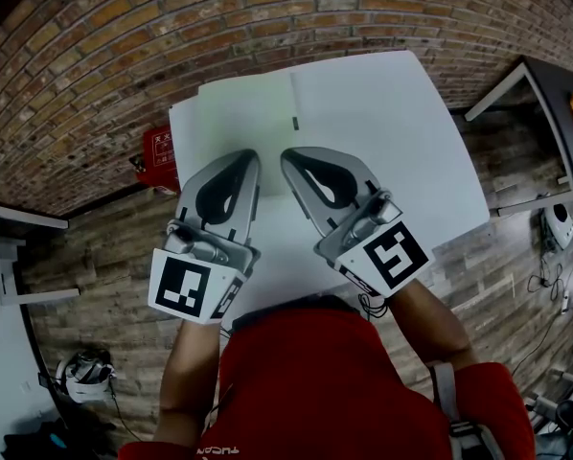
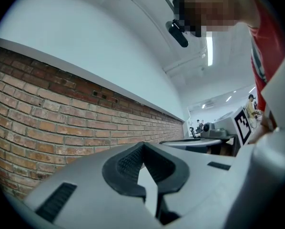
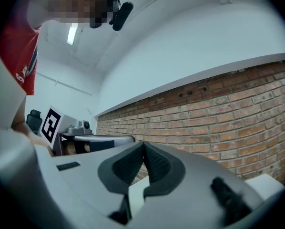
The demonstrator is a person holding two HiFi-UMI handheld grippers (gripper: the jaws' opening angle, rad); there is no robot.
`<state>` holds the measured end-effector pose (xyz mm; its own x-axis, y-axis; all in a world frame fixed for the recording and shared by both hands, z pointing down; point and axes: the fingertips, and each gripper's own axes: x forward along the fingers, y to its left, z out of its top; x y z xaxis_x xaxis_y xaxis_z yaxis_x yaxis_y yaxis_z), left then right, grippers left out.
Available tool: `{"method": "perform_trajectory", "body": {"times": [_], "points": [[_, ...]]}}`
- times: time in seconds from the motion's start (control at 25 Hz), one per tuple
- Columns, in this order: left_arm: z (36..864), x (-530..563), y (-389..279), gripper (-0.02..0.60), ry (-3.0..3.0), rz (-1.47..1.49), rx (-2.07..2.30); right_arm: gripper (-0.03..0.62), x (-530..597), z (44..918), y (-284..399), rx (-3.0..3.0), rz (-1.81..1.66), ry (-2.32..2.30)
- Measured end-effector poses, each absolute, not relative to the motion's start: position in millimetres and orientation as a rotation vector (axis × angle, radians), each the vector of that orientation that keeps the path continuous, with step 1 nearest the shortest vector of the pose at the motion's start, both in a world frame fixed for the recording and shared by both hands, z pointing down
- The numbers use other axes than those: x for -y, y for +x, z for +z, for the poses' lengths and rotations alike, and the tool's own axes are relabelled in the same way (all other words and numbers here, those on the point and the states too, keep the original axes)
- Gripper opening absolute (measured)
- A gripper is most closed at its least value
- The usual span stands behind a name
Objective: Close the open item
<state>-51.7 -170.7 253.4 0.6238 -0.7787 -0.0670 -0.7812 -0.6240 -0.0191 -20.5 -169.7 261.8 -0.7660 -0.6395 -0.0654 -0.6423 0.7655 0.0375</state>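
Left gripper (image 1: 247,159) and right gripper (image 1: 293,156) held level, side by side over the near half of the white table (image 1: 430,151), tips angled toward each other, close but apart. Both sets of jaws pressed together, nothing between. Left forearm (image 1: 186,381) and right forearm (image 1: 430,319) bare, reaching forward.

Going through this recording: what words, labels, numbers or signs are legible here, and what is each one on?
Nothing reads clearly.
Red box by the table's edge: white print, too small to read.
Red shirt: white lettering at the hem, upside down and cut off.
Left marker cube, right marker cube: black square patterns, no words.
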Motion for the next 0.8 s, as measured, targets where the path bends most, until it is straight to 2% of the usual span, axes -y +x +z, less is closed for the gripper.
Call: {"method": "perform_trajectory", "body": {"times": [0.8], "points": [[257.4,162.2,-50.0,0.012,-2.777,0.041,-1.342,0.031,160.8,264.5,-24.7,-2.927,0.107,-1.031]]}}
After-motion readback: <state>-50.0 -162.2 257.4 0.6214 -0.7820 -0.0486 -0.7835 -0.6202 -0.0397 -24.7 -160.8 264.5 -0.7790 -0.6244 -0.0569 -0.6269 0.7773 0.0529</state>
